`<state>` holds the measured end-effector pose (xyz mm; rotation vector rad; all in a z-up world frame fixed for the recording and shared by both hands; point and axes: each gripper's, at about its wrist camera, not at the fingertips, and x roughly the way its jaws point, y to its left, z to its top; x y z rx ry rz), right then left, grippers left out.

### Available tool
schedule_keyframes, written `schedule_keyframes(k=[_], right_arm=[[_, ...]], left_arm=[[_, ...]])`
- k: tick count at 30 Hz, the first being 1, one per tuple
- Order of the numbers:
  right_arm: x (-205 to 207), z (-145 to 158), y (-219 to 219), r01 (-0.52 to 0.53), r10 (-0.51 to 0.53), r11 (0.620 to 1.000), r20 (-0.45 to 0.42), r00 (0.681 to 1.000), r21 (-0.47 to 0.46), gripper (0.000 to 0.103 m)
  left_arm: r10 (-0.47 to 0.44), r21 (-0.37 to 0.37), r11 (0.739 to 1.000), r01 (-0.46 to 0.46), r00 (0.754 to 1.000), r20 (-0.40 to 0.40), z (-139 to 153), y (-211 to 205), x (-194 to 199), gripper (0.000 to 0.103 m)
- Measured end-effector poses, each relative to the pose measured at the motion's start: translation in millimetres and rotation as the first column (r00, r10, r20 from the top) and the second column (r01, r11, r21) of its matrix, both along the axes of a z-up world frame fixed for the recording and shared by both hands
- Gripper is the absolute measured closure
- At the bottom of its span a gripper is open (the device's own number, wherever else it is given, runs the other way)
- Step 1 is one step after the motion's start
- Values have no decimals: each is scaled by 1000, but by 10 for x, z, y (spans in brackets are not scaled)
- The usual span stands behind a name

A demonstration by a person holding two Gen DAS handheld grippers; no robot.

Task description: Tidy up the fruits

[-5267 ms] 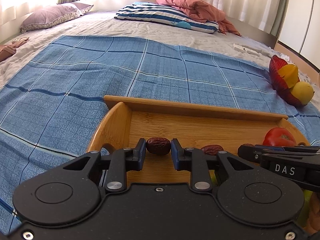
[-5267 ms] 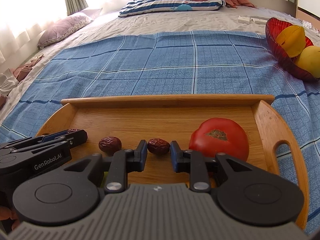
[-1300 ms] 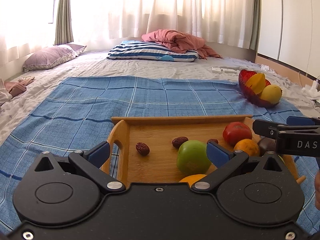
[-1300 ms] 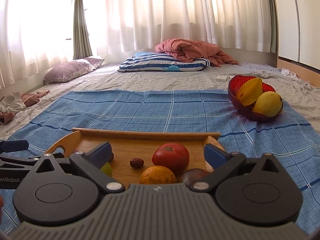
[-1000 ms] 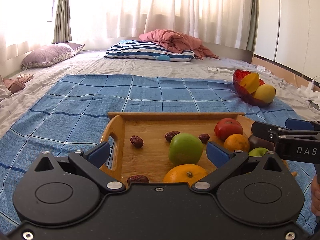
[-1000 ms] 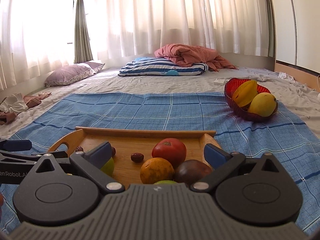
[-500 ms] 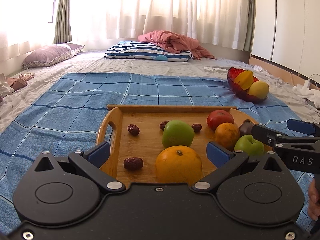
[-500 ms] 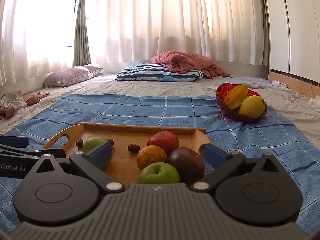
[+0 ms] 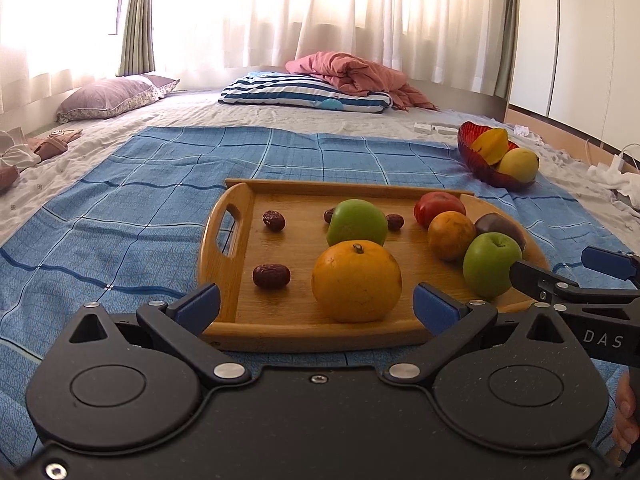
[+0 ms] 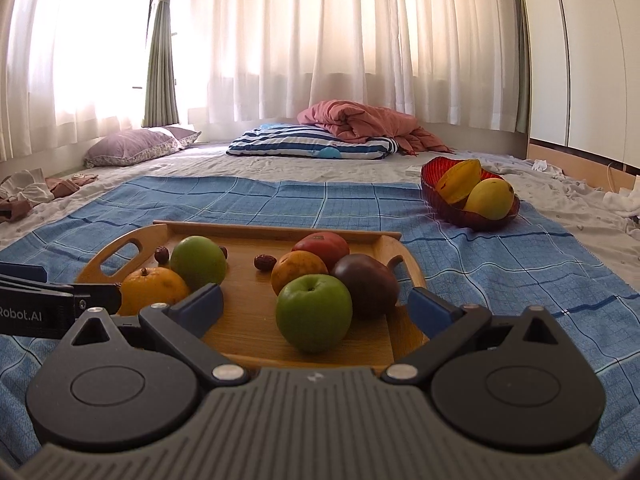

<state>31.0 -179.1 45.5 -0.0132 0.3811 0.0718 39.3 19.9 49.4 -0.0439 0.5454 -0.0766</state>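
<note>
A wooden tray (image 9: 224,256) (image 10: 404,256) lies on the blue checked cloth. On it are a big orange (image 9: 356,280), two green apples (image 9: 357,222) (image 10: 314,312), a smaller orange (image 9: 451,235), a red tomato (image 9: 439,208), a dark purple fruit (image 10: 366,283) and several red dates (image 9: 272,276). My left gripper (image 9: 316,306) is open and empty, just short of the tray's near edge. My right gripper (image 10: 314,306) is open and empty, near the tray's right front corner.
A red glass bowl (image 9: 476,160) (image 10: 452,208) with a starfruit and a yellow mango stands on the cloth at the far right. Pillows and a pink quilt (image 10: 360,122) lie at the bed's far end. Clothes lie at the left edge.
Both grippers, shut on dates 5.3 s ago, have let them go and opened wide. Over the last second both have drawn back and up from the tray.
</note>
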Motion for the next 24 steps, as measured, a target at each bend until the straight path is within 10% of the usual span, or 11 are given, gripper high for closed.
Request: schedule_keyframes(k=[24], right_arm=[[-192, -406, -8, -30, 25, 997, -79, 997, -66, 0]], left_arm=[[30, 55, 998, -27, 998, -59, -419, -52, -187, 0]])
